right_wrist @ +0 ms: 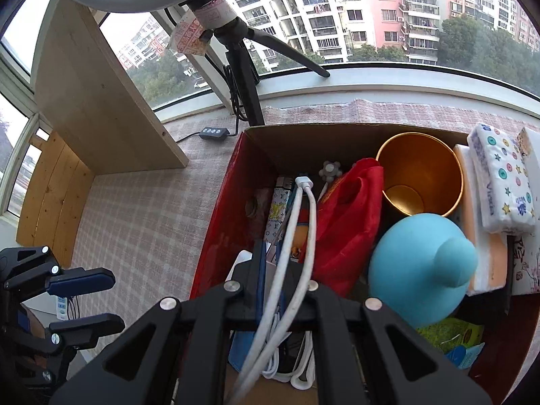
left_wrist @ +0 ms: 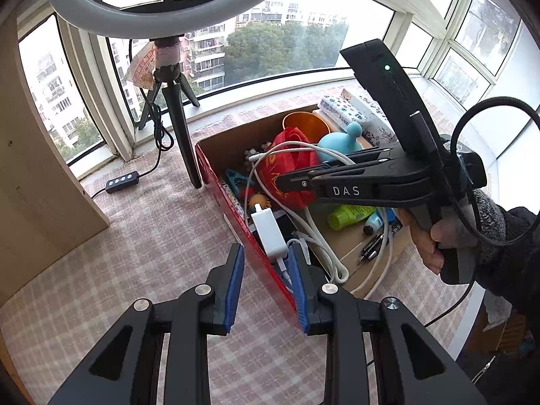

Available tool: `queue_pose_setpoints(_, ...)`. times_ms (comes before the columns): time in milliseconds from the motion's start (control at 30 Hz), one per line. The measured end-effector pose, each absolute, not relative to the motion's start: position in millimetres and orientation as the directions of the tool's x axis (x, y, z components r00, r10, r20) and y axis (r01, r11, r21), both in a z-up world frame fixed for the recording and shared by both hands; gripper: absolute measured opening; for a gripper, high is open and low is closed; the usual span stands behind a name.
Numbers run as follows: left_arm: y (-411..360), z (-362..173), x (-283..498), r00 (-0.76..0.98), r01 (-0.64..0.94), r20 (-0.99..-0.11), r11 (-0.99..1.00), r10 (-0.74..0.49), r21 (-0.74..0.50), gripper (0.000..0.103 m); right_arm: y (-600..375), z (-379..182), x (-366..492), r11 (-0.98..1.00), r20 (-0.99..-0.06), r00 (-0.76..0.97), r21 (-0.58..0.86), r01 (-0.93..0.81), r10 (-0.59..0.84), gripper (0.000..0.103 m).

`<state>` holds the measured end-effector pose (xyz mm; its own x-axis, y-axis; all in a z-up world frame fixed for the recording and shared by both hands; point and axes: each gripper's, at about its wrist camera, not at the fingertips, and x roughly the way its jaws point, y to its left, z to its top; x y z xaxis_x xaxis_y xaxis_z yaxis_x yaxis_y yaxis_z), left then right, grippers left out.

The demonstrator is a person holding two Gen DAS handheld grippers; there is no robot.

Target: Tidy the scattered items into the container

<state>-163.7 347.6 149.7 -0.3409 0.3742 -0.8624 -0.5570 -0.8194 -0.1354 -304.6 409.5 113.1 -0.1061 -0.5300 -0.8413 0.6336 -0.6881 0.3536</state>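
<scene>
A red cardboard box (left_wrist: 236, 216) on the checked cloth holds a red bag (left_wrist: 290, 165), an orange cup (left_wrist: 305, 125), a light-blue round toy (left_wrist: 337, 145), a green tube (left_wrist: 351, 214), pens, and a white charger (left_wrist: 270, 233) with its white cable (left_wrist: 324, 246). My left gripper (left_wrist: 266, 290) is open and empty at the box's near red wall. My right gripper (left_wrist: 287, 182) hovers over the box, jaws nearly together. In the right wrist view the cable (right_wrist: 297, 222) runs between its jaws (right_wrist: 280, 270) over the box (right_wrist: 219, 229); contact with it cannot be made out.
A ring light on a black tripod (left_wrist: 179, 125) stands behind the box, its cable and remote (left_wrist: 122, 181) on the cloth. A wooden panel (left_wrist: 37, 155) is at the left. Tissue packs (right_wrist: 499, 182) sit at the box's right side. The window sill runs behind.
</scene>
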Motion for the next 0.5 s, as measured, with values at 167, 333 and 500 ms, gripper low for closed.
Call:
queue_pose_setpoints(167,343.7,150.4,-160.5,-0.345,-0.559,-0.855,-0.817,0.386,-0.143,0.026,427.2,129.6,-301.7,-0.682,-0.835,-0.074,0.391,0.618,-0.545,0.043)
queue_pose_setpoints(333,340.1,151.2,-157.2,-0.350,-0.561,-0.848,-0.814,0.398,-0.150,0.026,466.1,151.3,-294.5,-0.676,-0.805,-0.037,0.471,0.567,-0.592,0.046)
queue_pose_setpoints(500,336.4,152.0,-154.0,-0.354,-0.563,-0.841,-0.811,0.409,-0.158,0.026,493.0,166.5,-279.9,-0.680,-0.797,-0.023,0.499,0.538,-0.603,0.045)
